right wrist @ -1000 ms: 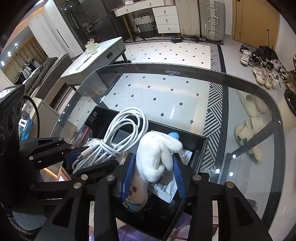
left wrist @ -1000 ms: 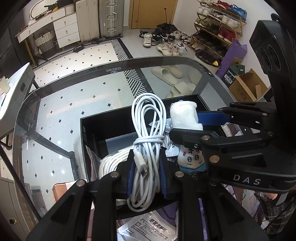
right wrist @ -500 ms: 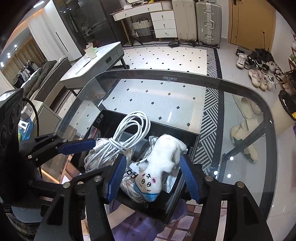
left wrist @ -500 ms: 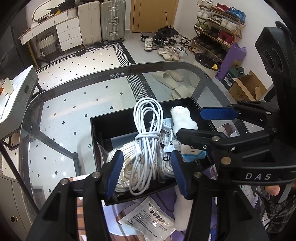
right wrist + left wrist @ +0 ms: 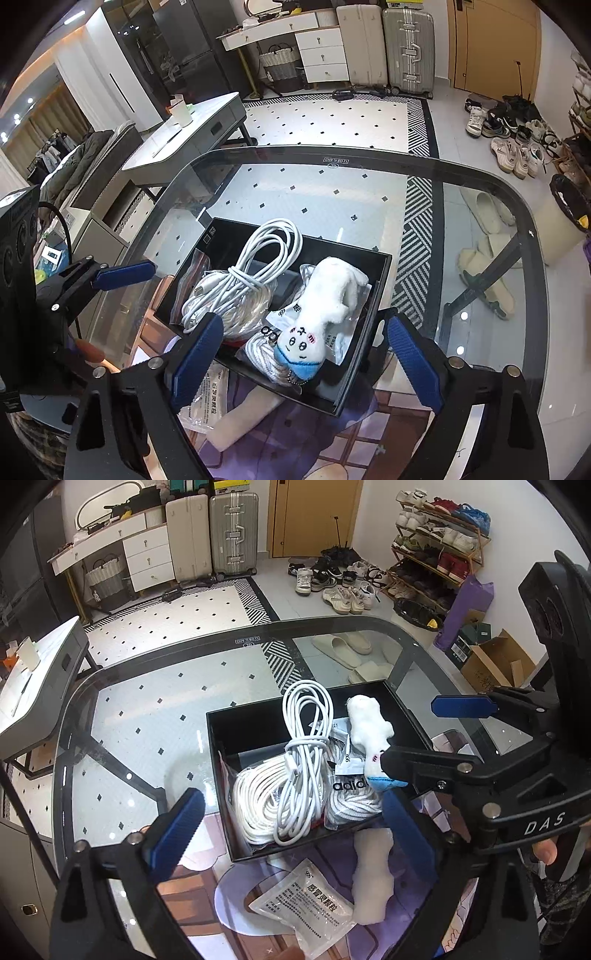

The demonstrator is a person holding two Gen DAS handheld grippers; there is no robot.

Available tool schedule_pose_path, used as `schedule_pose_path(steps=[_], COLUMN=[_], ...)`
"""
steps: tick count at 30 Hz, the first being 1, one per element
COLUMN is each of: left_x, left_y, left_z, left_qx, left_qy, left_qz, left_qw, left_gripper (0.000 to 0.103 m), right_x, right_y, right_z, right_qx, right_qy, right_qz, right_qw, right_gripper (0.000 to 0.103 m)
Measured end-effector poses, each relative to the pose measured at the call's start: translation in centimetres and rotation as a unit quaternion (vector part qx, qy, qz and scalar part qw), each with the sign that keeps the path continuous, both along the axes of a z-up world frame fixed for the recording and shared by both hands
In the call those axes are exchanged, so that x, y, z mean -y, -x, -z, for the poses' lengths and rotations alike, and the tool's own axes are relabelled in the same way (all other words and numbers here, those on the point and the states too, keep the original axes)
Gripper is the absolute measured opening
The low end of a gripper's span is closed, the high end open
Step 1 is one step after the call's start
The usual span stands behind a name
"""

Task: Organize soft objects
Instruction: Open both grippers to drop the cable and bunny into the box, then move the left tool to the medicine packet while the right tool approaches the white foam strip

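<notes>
A black box [image 5: 218,738] [image 5: 376,280] stands on the glass table. In it lie a coiled white cable [image 5: 303,749] [image 5: 243,277], bagged white rope [image 5: 258,794], and a white plush toy with a blue cap [image 5: 369,731] [image 5: 321,314]. My left gripper [image 5: 291,834] is open and empty, above the box's near edge. My right gripper [image 5: 306,362] is open and empty, just behind the plush toy; it also shows at the right of the left wrist view.
A white sachet with printed text [image 5: 306,897] [image 5: 203,398] and a pale soft piece [image 5: 373,875] lie on a purple printed mat [image 5: 240,882] in front of the box. The glass table's dark rim [image 5: 332,151] curves around the far side.
Both grippers opened and drew back. The left let go of the white cable and the right let go of the plush toy; both now lie in the box.
</notes>
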State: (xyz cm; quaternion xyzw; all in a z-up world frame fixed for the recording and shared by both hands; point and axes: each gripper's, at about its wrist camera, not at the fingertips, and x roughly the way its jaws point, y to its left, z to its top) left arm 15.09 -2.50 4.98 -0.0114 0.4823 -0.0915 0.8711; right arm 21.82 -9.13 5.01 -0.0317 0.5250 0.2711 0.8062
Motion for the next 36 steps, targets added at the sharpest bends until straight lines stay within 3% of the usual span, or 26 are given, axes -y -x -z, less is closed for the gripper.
schedule_pose_path(steps=[9, 13, 36], left_x=[-0.5, -0.5, -1.1], left_y=[1.6, 2.6, 6.2], left_z=[-0.3, -0.2, 1.5], left_qx=[0.000, 0.000, -0.007], left_qy=[0.002, -0.001, -0.005], left_qz=[-0.004, -0.008, -0.026], left_qw=[1.0000, 1.0000, 0.9996], left_gripper=[0.099, 0.103, 0.103], right_x=[0.7, 0.9, 2.2], right_y=[1.5, 2.5, 5.9], right_z=[-0.4, -0.4, 1.9], right_qx=[0.000, 0.000, -0.026], right_qy=[-0.004, -0.003, 0.003], right_qz=[0.003, 0.004, 0.015], right_qw=[1.000, 1.000, 1.000], right_gripper=[0.102, 0.102, 0.102])
